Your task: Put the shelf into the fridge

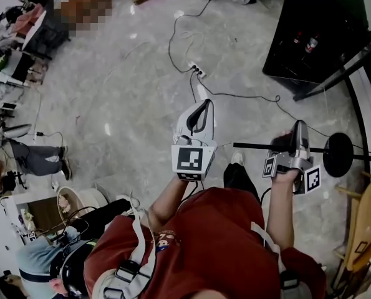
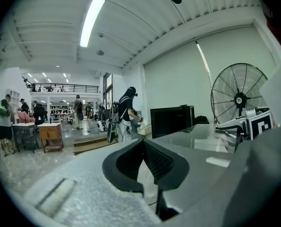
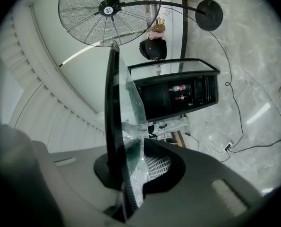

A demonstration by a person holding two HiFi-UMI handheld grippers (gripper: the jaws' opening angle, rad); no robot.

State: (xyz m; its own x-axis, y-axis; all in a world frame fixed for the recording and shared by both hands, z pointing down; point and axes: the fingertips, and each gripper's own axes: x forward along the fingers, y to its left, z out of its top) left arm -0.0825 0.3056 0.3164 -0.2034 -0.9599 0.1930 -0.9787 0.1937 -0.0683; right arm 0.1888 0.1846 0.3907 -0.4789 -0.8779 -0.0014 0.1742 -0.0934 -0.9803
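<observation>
Nearest the head camera stood a person in a red shirt [image 1: 204,248], holding one gripper in each hand above a pale marbled floor [image 1: 129,92]. A black fridge [image 1: 316,36] stood on that floor at the upper right of the head view, well apart from the person, with bottles visible inside. A pedestal fan [image 3: 109,6] stood on the person's right side. The shelf [image 3: 114,126], a clear pane with a dark rim, was off the floor and outside the fridge. The right gripper [image 3: 131,174] had its jaws clamped on the shelf's edge. The left gripper [image 2: 145,169] had its jaws closed together with nothing between them. A white power strip [image 1: 197,71] lay on the floor among cables.
</observation>
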